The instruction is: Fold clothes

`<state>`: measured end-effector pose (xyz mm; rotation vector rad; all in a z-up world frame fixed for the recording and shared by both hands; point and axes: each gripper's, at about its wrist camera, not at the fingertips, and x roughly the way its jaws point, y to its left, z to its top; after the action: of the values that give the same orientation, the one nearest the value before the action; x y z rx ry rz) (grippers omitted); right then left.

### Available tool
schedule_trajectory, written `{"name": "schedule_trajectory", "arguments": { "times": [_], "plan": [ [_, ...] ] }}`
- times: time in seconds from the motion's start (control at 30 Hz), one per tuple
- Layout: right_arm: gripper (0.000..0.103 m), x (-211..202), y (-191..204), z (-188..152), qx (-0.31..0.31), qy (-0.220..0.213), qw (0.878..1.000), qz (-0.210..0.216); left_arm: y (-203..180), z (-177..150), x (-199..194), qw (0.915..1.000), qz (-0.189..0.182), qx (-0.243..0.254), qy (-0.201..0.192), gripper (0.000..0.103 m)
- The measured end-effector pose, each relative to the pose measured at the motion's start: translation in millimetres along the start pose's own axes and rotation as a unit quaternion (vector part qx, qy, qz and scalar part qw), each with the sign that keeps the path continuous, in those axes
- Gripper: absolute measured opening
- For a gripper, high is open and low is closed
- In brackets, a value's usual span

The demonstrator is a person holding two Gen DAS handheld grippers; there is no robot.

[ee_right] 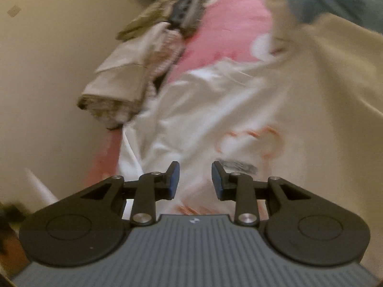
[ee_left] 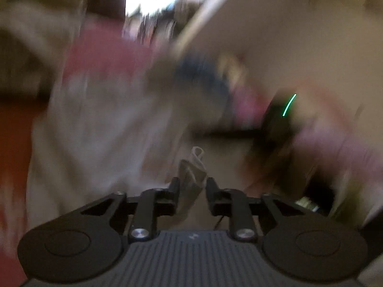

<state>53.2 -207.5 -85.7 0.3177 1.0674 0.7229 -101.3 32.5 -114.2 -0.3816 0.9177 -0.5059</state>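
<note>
Shirt (ee_right: 215, 110): spread on the bed (ee_right: 229, 26), below the right gripper (ee_right: 195, 179). Folded clothes (ee_right: 124, 81): stacked left of the shirt, against the wall (ee_right: 47, 59). Strip of cloth (ee_left: 194, 172): between the left gripper's fingers (ee_left: 176, 186).

A pink bed (ee_right: 229, 26) carries a spread white garment (ee_right: 203, 110), with a folded stack of beige clothes (ee_right: 124, 81) beside it.
</note>
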Motion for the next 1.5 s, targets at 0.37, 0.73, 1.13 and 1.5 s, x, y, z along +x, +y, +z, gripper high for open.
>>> {"name": "schedule_trajectory", "arguments": {
  "times": [0.37, 0.73, 1.13, 1.5],
  "plan": [
    [0.030, 27, 17, 13, -0.047, 0.040, 0.998, 0.003, 60, -16, -24, 0.9934, 0.093, -0.066, 0.015, 0.058],
    [0.030, 157, 164, 68, -0.220, 0.060, 0.973, 0.025, 122, 35, 32, 0.9637, 0.263, -0.034, -0.033, 0.058],
    [0.002, 157, 113, 85, -0.124, 0.029, 0.992, 0.020, 113, 21, 36, 0.9594, 0.279, 0.003, -0.040, 0.060],
    [0.005, 120, -31, 66, 0.172, 0.027, 0.984, 0.047, 126, 49, 13, 0.9804, 0.183, -0.028, -0.066, 0.072]
  ]
}}
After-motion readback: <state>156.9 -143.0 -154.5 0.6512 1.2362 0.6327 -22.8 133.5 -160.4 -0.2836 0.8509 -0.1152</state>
